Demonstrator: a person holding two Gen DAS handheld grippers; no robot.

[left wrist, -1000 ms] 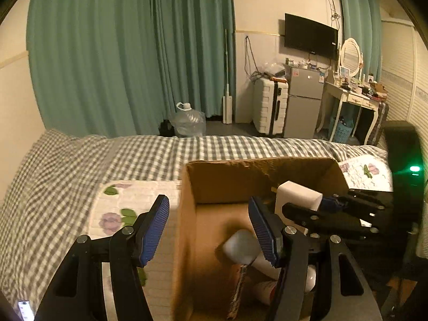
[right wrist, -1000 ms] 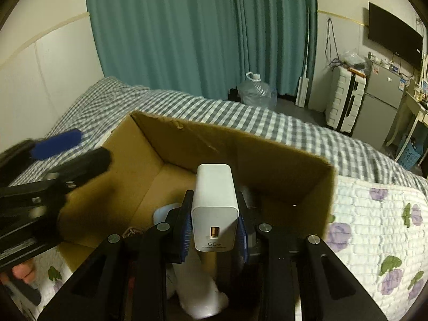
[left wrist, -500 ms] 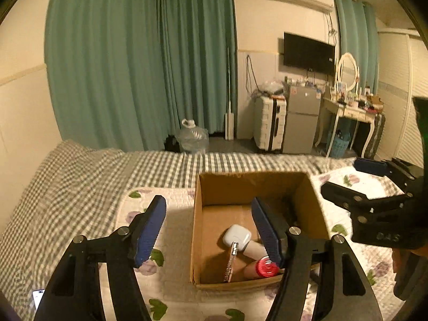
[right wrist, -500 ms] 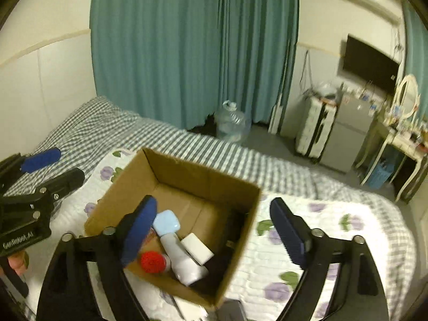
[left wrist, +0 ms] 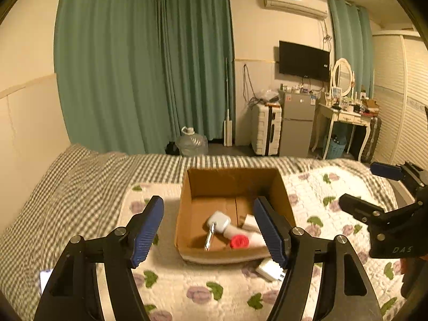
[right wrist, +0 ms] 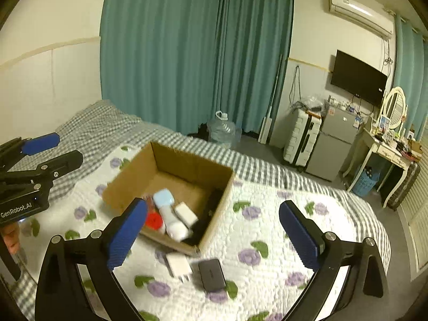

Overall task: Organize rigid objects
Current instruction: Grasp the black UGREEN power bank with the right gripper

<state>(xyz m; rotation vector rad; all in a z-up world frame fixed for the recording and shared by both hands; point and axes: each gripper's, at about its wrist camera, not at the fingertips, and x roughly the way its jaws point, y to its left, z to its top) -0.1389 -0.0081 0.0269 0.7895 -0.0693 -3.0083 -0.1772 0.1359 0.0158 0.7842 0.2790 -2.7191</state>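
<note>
An open cardboard box (left wrist: pixel 232 179) (right wrist: pixel 214 171) sits on the floral quilt. Inside lie a white bottle with a pale blue cap (right wrist: pixel 168 211), a red-capped item (right wrist: pixel 153 220) (left wrist: pixel 239 241), a white charger block (right wrist: pixel 185 213) and a metal piece (left wrist: pixel 209 237). On the quilt in front of the box lie a white plug adapter (right wrist: pixel 178 265) (left wrist: pixel 270 269) and a black flat device (right wrist: pixel 211 274). My left gripper (left wrist: pixel 208 231) is open and empty, raised above the box. My right gripper (right wrist: pixel 212 236) is open and empty, high above the box's near corner.
The bed has a grey checked sheet (left wrist: pixel 80 182) under the quilt (right wrist: pixel 281 240). Beyond the bed stand a water jug (right wrist: pixel 222 129), a white suitcase (right wrist: pixel 301 140), a small fridge (right wrist: pixel 337 144) and a dressing table (right wrist: pixel 385 149). Green curtains hang behind.
My right gripper let go of the white charger block, which now lies in the box, and opened. Both grippers rose and pulled back from the box.
</note>
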